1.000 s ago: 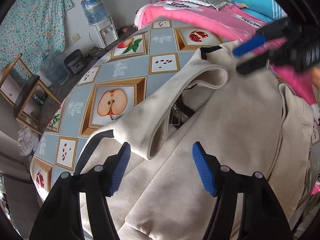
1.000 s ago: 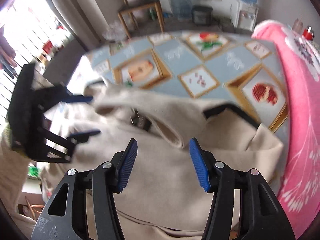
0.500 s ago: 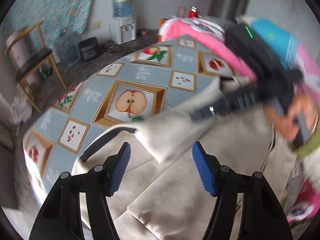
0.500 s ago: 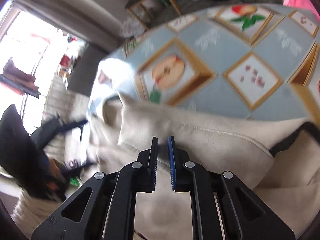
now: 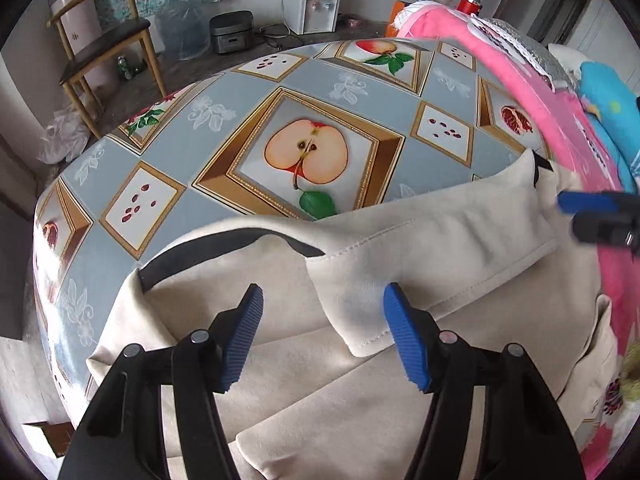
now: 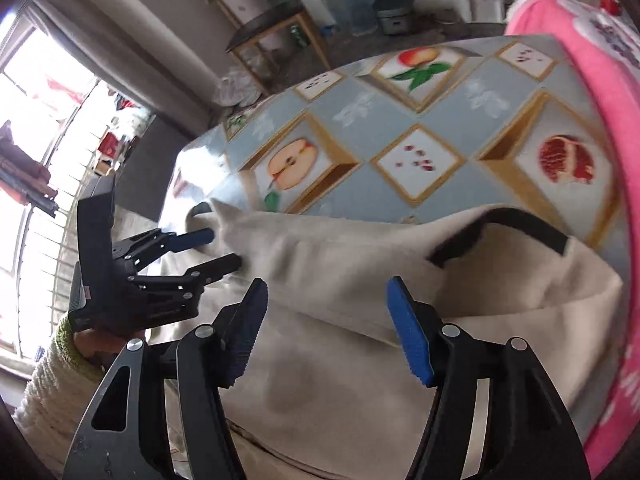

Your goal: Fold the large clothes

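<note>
Folding the sleeve (image 5: 420, 248) across the garment (image 5: 360, 400), judging by the layout. Left gripper (image 5: 322, 334) fingers apart, straddling the sleeve's cuff end, pads not pressing cloth. Right gripper (image 6: 326, 330) jaws opening, fabric below and between them, not pinched. Best to close on the cuff hem only, one layer, not the body panel under it. Then lift low, lay flat, smooth toward the table (image 5: 240, 92) centre. Should keep both ends level so the sleeve lands straight.

Beige, soft, thick-looking, likely a coat or sweatshirt. Black trim (image 5: 208, 248) along one curved edge. Lies over the table's near edge, bunched, several overlapping folds. Far edge reaches the fruit-print cloth's middle; pink blanket (image 5: 520, 92) along the right edge.
</note>
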The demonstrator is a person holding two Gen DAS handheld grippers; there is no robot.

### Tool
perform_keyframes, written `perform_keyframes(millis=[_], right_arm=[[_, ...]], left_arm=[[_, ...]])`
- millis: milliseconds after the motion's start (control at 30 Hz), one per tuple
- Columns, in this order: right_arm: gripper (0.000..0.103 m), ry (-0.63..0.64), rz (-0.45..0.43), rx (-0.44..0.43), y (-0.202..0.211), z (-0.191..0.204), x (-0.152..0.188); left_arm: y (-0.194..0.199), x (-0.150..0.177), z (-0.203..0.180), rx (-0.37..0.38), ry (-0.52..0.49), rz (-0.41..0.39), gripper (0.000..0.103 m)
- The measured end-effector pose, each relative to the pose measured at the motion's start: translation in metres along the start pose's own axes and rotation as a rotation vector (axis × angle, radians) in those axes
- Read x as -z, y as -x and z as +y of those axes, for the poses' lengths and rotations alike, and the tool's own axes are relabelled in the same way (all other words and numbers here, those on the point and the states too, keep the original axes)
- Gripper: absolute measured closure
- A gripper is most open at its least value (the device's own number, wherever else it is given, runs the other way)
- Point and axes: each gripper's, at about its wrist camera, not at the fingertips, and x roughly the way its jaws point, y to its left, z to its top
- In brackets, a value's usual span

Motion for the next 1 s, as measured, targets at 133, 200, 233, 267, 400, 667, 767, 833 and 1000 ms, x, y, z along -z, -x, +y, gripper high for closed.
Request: perform_keyframes(millis=[133,200,233,267,400,667,767,833,1000], right_arm=[[0.042,-0.143,0.048,0.05,0.001,-0.045,0.008],[0.045,-0.197,0.094,0.026,-0.01,-0.061,0.006],[0.05,-0.207,0.108,-0.001,-0.015,-0.062,0.007],[0.052,-0.21,0.122,-0.021,-0.02,-0.065,0.008],[0.076,-0.2,0.137,-0.067,-0.034,-0.057,0.004],[0.092,0.011,0.041,0.181,-0.041,-0.022,-0.018],[0.091,0.136,0.091,0.253,-0.054,-0.019,-0.006],[0.09,0.209,0.092,0.272,-0.05,-0.013,0.001],[0.07,0.192,0.053,0.348,-0.03,-0.012,-0.002]], left_arm=[[-0.004,0.001,-0.002,-0.049,-0.039,-0.014,0.042],[-0.006,-0.001,-0.002,-0.064,-0.044,-0.015,0.042],[-0.007,-0.002,-0.002,-0.07,-0.046,-0.014,0.042],[-0.008,-0.003,-0.003,-0.077,-0.049,-0.015,0.043],[-0.013,-0.005,-0.007,-0.12,-0.081,-0.025,0.043],[-0.02,-0.015,-0.008,-0.192,-0.138,-0.06,0.043],[-0.022,-0.013,-0.011,-0.205,-0.172,-0.055,0.043],[-0.021,-0.01,-0.013,-0.211,-0.211,-0.055,0.043],[-0.021,-0.01,-0.012,-0.208,-0.22,-0.05,0.043]])
